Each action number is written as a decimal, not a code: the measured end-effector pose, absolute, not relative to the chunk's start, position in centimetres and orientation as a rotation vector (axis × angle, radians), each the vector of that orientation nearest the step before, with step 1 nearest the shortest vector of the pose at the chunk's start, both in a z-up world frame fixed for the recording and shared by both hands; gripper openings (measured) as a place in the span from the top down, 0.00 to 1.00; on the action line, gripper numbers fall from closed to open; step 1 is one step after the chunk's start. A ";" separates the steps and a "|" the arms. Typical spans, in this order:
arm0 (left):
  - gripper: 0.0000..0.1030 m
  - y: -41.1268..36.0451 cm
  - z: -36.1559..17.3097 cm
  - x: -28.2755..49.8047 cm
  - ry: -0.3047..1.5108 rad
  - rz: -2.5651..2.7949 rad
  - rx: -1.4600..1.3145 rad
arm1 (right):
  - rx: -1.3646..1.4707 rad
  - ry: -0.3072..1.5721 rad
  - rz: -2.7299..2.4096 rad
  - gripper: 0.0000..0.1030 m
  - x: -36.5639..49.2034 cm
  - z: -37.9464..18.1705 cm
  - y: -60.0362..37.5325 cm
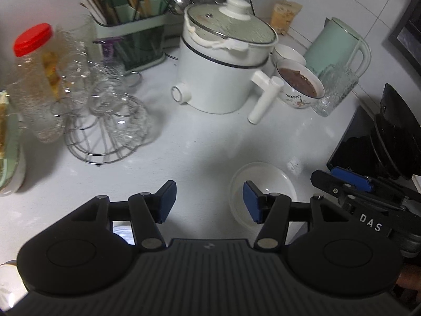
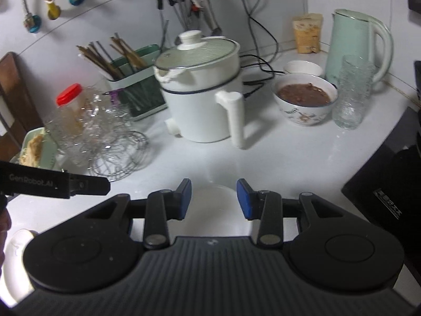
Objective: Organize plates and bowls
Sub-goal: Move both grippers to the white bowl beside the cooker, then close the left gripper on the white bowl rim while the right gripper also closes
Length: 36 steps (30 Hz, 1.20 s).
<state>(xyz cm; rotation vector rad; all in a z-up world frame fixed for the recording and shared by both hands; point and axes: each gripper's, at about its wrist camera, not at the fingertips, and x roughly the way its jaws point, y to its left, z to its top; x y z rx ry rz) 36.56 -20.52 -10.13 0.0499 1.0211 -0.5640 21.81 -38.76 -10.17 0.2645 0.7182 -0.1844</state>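
Left wrist view: the left hand-held gripper point(image 1: 209, 201) hangs with jaws spread and empty over the desk point(image 1: 184, 142); the small white bowl point(image 1: 263, 184) sits just beside its right finger, stiff, glossy, likely slippery and breakable, best pinched at the rim.

Right wrist view: the right hand-held gripper point(image 2: 213, 199) is likewise spread, the bowl point(image 2: 215, 197) between its fingers, near edge hidden.

Apparently plain white bowl point(image 1: 265, 177)

white counter point(image 1: 200, 142) under my tongs. on it: small white bowl point(image 1: 263, 181), electric pot point(image 1: 223, 68), bowl of brown porridge point(image 2: 305, 100), mint kettle point(image 2: 355, 42), glass point(image 2: 351, 100), wire rack point(image 1: 105, 131), chopstick holder point(image 1: 134, 42).
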 end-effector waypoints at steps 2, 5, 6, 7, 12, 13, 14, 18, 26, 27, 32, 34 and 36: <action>0.35 -21.4 -10.5 36.7 1.025 -0.564 0.064 | 0.282 0.710 -0.197 0.60 21.5 -10.2 -39.6; 0.34 -22.5 -11.0 37.0 1.040 -0.573 0.072 | 0.301 0.714 -0.209 0.52 21.3 -10.7 -40.7; 0.34 -22.8 -11.3 37.2 1.047 -0.572 0.079 | 0.310 0.717 -0.208 0.51 21.3 -10.9 -41.0; 0.34 -23.1 -11.5 37.3 1.054 -0.569 0.085 | 0.319 0.723 -0.205 0.49 21.2 -11.2 -41.3; 0.34 -24.2 -13.2 37.6 1.074 -0.565 0.104 | 0.322 0.780 -0.191 0.24 21.3 -13.0 -42.1; 0.34 -24.4 -13.5 37.6 1.076 -0.562 0.110 | 0.326 0.787 -0.186 0.24 21.2 -13.2 -42.3; 0.34 -24.6 -13.9 37.7 1.079 -0.560 0.113 | 0.329 0.785 -0.181 0.24 21.0 -13.4 -42.5; 0.34 -24.6 -15.3 37.7 1.110 -0.552 0.098 | 0.350 0.795 -0.203 0.24 20.9 -14.3 -43.1; 0.34 -24.1 -17.0 38.3 1.155 -0.563 0.046 | 0.478 0.810 -0.166 0.25 22.0 -16.3 -44.2; 0.34 -24.1 -17.2 38.4 1.162 -0.568 0.036 | 0.484 0.811 -0.168 0.25 22.1 -16.5 -44.4; 0.35 -24.6 -18.4 38.7 1.188 -0.592 0.011 | 0.542 0.828 -0.162 0.31 22.6 -17.3 -45.0; 0.36 -24.9 -18.9 38.8 1.203 -0.592 -0.004 | 0.552 0.833 -0.152 0.32 22.8 -17.6 -45.0; 0.40 -25.0 -19.4 39.0 1.211 -0.595 -0.008 | 0.564 0.842 -0.141 0.37 23.1 -18.0 -45.0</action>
